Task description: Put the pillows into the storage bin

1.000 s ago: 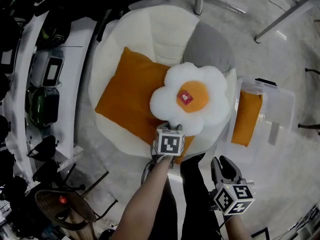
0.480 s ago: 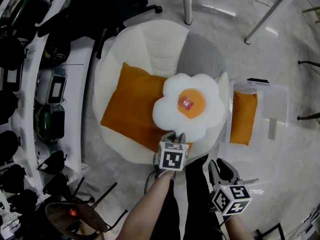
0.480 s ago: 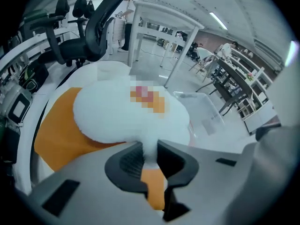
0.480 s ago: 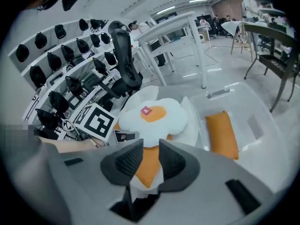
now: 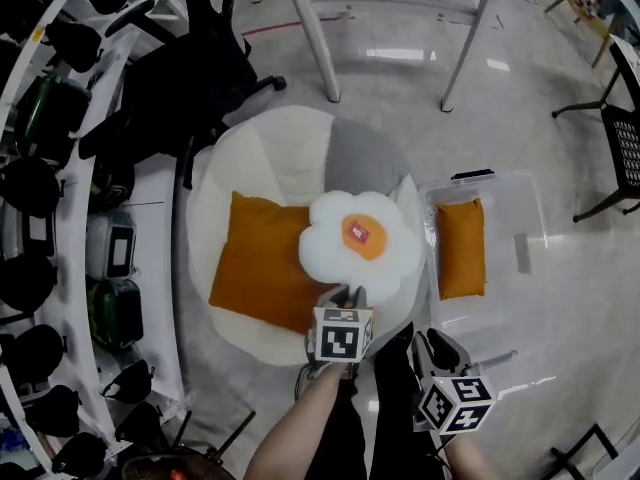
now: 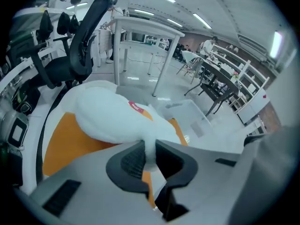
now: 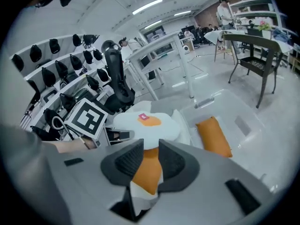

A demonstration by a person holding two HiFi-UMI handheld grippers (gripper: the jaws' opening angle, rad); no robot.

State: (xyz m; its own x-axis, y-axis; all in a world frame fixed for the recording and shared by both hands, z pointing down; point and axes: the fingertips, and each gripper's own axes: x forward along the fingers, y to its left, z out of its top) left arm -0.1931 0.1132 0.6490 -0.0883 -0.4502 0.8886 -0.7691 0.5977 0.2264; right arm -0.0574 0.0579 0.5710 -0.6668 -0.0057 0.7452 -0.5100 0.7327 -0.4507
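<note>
A glossy pale floor (image 5: 560, 98) fills the far and right side of the scene. On it, at the middle, sits a round cream cushion seat (image 5: 270, 158) with a grey panel on its far right. A black office chair (image 5: 190, 98) stands just beyond it on the left.

A clear plastic storage bin (image 5: 515, 218) stands on the floor, touching the seat's right side.

A big orange pillow (image 5: 262, 263) lies flat across the left half of the seat.

A white flower pillow (image 5: 335, 253) with an orange centre and a small red tag (image 5: 357, 232) lies on the seat's right half. It overlaps the big orange pillow's right edge and is still outside the bin.

A small orange pillow (image 5: 460, 248) lies inside the bin, along its left wall.

The left gripper (image 5: 345, 293) is at the flower pillow's near edge. Its jaws are closing, with a fold of the white petal between them, and the pads press on that fold.

The right gripper (image 5: 435, 343) hangs nearer and to the right, clear of the seat. Its jaws stand apart with nothing between them.
</note>
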